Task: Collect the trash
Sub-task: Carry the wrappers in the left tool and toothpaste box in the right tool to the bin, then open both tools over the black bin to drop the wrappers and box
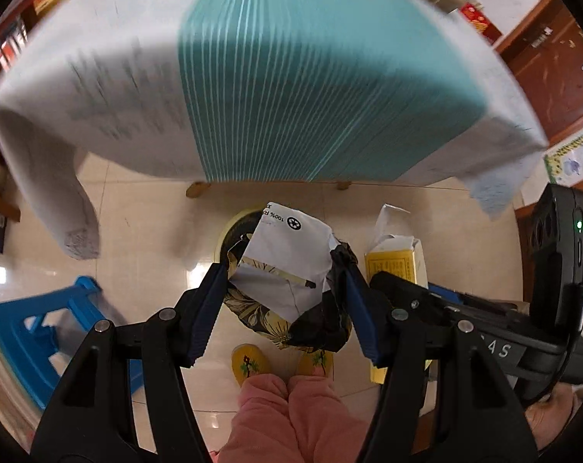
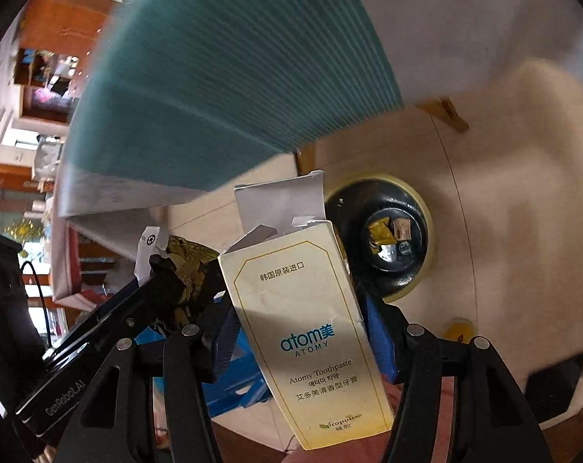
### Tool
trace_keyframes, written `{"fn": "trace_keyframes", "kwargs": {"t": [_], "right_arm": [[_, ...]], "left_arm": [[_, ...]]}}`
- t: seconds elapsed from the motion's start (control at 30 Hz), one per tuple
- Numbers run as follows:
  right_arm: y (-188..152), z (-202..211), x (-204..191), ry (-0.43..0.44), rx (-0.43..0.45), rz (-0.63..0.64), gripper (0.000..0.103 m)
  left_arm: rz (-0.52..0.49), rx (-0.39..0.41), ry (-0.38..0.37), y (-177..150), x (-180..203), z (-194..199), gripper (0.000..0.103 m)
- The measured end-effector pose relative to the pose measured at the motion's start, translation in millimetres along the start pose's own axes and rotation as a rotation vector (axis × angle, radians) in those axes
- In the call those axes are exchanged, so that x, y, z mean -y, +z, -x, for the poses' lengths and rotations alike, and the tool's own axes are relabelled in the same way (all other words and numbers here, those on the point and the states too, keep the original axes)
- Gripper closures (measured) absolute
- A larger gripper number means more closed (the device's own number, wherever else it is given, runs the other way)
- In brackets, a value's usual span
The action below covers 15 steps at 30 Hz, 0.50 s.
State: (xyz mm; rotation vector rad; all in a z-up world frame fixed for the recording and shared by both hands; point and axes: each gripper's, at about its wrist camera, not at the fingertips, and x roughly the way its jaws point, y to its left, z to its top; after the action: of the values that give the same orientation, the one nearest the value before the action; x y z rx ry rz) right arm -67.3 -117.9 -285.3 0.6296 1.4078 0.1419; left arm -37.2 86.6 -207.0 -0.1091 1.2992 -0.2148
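Note:
My left gripper (image 1: 283, 270) is shut on a crumpled wrapper (image 1: 287, 247), white paper over black-and-yellow floral foil. It hangs above a round trash bin (image 1: 233, 227) with a cream rim and a black liner, standing on the tiled floor. My right gripper (image 2: 297, 320) is shut on a cream toothpaste box (image 2: 291, 289) whose top flap is torn open. From the right wrist the bin (image 2: 424, 208) lies just right of the box, with several small wrappers (image 2: 388, 235) at its bottom. The two grippers are side by side: the box (image 1: 393, 266) shows in the left wrist view and the wrapper (image 2: 191, 254) in the right.
A table with a white cloth and a teal striped runner (image 1: 310, 77) stands just beyond the bin. A blue plastic stool (image 1: 41, 339) is at the left. A person's pink trouser legs (image 1: 291, 416) and yellow slippers (image 1: 249, 362) are directly below. A wooden cabinet (image 1: 553, 69) stands at the right.

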Motion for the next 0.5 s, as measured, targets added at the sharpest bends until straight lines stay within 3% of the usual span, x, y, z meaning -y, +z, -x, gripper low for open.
{"fn": "trace_keyframes", "kwargs": {"t": [0.4, 0.47, 0.5], "right_arm": [[28, -136, 74, -0.018, -0.037, -0.1, 0.04], [32, -149, 79, -0.033, -0.043, -0.096, 0.028], [34, -156, 82, -0.041, -0.047, -0.092, 0.022]], "left_arm": [[0.074, -0.074, 0.027, -12, -27, -154, 0.041], [0.069, -0.1, 0.036, -14, -30, -175, 0.038], [0.068, -0.109, 0.041, -14, -30, -182, 0.029]]}}
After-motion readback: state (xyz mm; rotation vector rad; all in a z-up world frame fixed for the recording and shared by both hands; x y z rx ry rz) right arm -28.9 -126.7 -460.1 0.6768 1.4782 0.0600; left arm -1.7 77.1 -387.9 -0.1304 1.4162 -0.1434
